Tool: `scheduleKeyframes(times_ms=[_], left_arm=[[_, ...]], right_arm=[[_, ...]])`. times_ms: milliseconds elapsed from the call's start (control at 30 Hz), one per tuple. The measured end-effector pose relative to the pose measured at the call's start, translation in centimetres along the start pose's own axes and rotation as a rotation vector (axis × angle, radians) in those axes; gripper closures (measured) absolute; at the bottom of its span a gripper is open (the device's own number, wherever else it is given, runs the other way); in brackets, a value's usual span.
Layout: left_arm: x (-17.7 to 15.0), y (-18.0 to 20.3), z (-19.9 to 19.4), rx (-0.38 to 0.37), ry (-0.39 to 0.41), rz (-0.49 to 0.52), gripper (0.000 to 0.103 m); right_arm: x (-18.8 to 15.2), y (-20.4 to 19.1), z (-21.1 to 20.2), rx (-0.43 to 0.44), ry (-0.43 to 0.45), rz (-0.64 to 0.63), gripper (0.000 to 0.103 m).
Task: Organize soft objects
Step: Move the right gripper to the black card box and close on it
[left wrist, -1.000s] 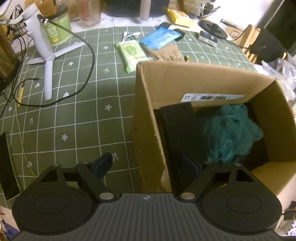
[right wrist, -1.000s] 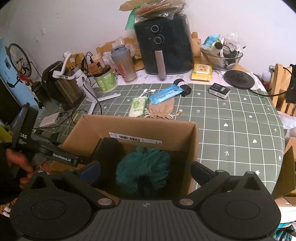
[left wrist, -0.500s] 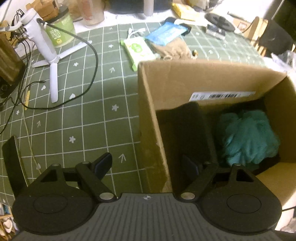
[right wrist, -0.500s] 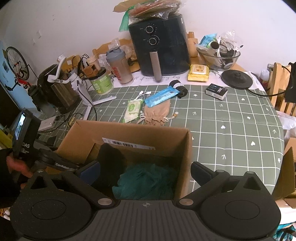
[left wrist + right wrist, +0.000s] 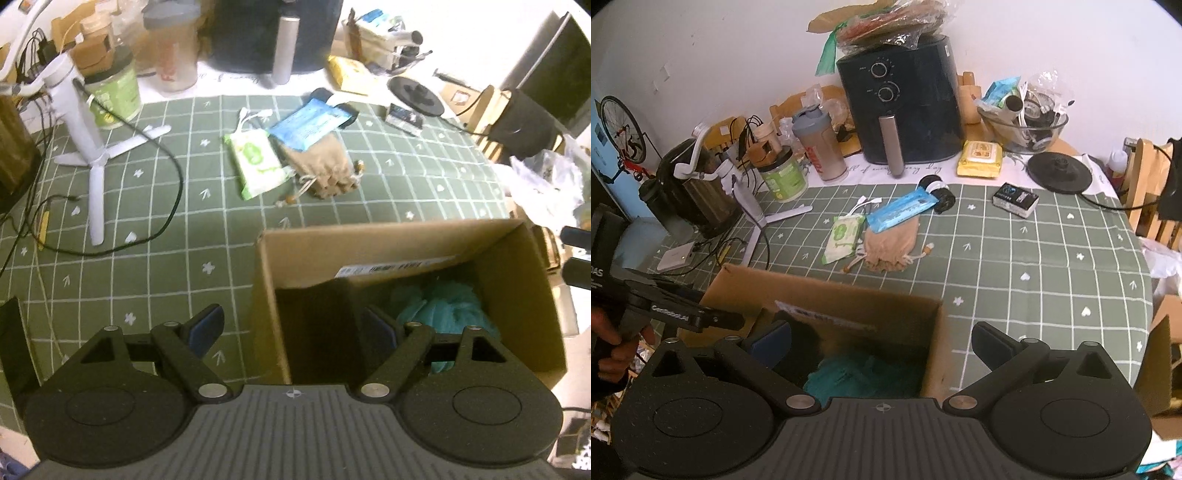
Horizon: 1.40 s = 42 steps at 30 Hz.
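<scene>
a: left gripper (image 5: 291, 325) hangs over the cardboard box (image 5: 369, 240) wall, jaws wide apart, nothing between.

b: right gripper (image 5: 882, 339) likewise spread and empty. teal mesh sponge (image 5: 439, 306) sits inside the box.

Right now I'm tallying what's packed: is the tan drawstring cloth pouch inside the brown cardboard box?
No, the tan drawstring cloth pouch lies on the green checked tablecloth, beyond the brown cardboard box.
</scene>
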<state>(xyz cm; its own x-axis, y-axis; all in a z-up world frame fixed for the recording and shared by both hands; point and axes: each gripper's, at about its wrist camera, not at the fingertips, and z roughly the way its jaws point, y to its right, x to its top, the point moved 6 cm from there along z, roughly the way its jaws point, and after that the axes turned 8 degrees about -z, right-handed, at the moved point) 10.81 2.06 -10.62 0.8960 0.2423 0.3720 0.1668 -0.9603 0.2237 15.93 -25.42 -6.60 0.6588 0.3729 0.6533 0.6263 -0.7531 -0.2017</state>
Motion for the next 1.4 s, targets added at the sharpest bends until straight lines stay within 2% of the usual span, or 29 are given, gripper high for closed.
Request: scheduleKeyframes(times_ms=[400,633,867,1167,1267,1400], left_arm=[[3.0,1.2,-1.6,-0.097,0.102,-0.014,0.021],[4.1,1.6,-1.6,-0.123,0.137,-0.035,0.021],[4.5,2.1,-1.2,-0.134,0.128,-0.039,0.021],[4.9,2.0,-1.8,-0.131,0.139,-0.068,0.021],[4.9,1.6,-2.1,-0.125,0.145,-0.084,0.021],[4.5,1.0,-2.3,-0.108,0.142,-0.112,0.021]], right_arm=[[1.9,4.1,2.4,-0.058,-0.027,-0.035,0.000],[3.4,7.7,5.1,-0.101,0.003,-0.023,0.000],[5.8,12.4,9.5,-0.180,0.038,-0.053,0.000],[8.0,16.0,16.5,-0.288,0.008,-0.104,0.000],[8.4,16.8,18.6,-0.289,0.013,-0.110,0.000],[8.9,17.3,21.0,-0.261,-0.024,-0.144,0.000]])
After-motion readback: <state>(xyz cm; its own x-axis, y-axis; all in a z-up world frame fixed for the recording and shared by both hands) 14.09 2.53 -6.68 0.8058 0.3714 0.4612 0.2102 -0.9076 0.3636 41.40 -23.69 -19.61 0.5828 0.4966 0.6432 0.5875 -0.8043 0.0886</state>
